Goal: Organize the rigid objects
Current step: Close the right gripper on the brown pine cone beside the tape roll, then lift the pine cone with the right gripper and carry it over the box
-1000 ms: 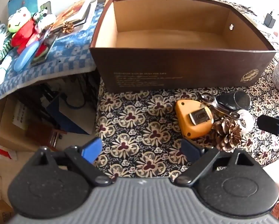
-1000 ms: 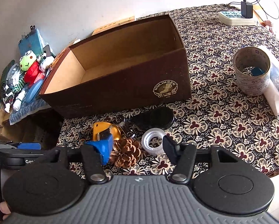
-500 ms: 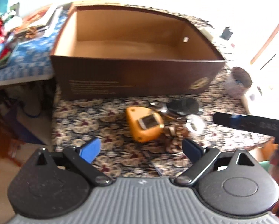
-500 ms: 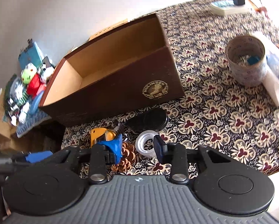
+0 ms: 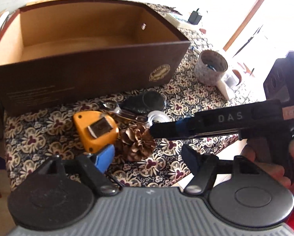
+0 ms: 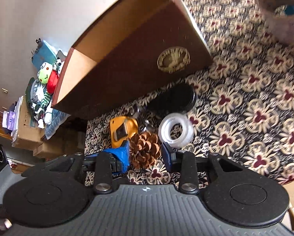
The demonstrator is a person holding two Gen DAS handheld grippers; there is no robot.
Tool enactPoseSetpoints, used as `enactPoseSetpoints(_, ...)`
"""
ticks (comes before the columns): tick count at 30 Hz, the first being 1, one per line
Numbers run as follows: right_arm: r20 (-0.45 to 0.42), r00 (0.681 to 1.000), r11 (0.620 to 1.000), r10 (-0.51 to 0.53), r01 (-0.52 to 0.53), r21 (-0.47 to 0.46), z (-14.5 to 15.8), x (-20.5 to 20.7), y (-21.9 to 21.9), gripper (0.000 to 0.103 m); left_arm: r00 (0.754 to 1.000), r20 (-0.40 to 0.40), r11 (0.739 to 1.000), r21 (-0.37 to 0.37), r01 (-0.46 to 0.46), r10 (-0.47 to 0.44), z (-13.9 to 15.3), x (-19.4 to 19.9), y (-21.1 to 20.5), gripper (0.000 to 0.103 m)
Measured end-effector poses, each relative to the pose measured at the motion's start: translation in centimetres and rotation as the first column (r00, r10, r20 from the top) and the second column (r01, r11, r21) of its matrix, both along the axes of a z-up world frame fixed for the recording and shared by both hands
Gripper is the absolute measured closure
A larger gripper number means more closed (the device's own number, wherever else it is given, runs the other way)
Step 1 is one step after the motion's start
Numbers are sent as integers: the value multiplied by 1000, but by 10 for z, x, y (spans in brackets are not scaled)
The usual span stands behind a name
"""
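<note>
Our right claw [image 6: 145, 153] straddles the pine cone [image 6: 144, 149], pads apart, not pressing it. Our left claw [image 5: 147, 156], jaws closing on nothing, hangs near the yellow tape measure [image 5: 95, 130]; beyond both, we see the open brown box [image 5: 84, 72] on the bench [image 5: 196, 102].

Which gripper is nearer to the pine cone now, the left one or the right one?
Right. The right gripper has the pine cone between its open fingers. The left gripper is just short of it, its jaws closing with nothing between them.
</note>
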State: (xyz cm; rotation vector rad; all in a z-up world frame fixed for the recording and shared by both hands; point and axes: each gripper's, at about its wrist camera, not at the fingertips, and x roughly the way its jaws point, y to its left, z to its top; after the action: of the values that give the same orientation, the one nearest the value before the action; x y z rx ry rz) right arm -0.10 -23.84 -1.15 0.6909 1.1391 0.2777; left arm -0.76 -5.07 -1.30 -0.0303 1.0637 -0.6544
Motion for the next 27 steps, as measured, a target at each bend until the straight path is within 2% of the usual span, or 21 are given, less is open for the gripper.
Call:
enactPoseSetpoints(2, -11, 1000, 1000, 4, -4, 11, -4, 2, 2, 84, 1000, -11, 1000, -2, 20, -20, -4, 3, -5, 37)
enactPoseSetpoints(6, -44, 999, 999, 7, -5, 43, -13, 7, 6, 85, 997, -52, 999, -3, 49, -49, -11, 8, -11, 58)
enactPoseSetpoints(9, -38, 999, 999, -2, 3, 41, -13, 6, 3, 87, 996, -60, 998, -12, 65, -66, -10, 9, -11, 67)
enactPoseSetpoints(12, -33, 999, 999, 3, -1, 43, -5, 0, -4, 87, 992, -41, 993, -26, 116, -117, -2, 5, -14, 67)
enactPoseSetpoints(16, -14, 1000, 1000, 8, -8, 29, 23, -15, -16, 88, 975, 16, 974, -46, 221, -220, 20, -3, -21, 67)
enactPoseSetpoints(19, 53, 999, 1000, -12, 11, 13, 50, -21, -27, 88, 960, 97, 959, -77, 271, -263, 46, -5, -25, 67)
enactPoseSetpoints(23, 203, 979, 1000, -31, 30, 7, 85, -9, -32, 88, 949, 215, 962, -98, 256, -231, 80, 8, -21, 67)
enactPoseSetpoints(27, 298, 954, 1000, 14, -15, 0, 95, 40, -18, 87, 942, 304, 982, -82, 171, -139, 103, 38, -6, 66)
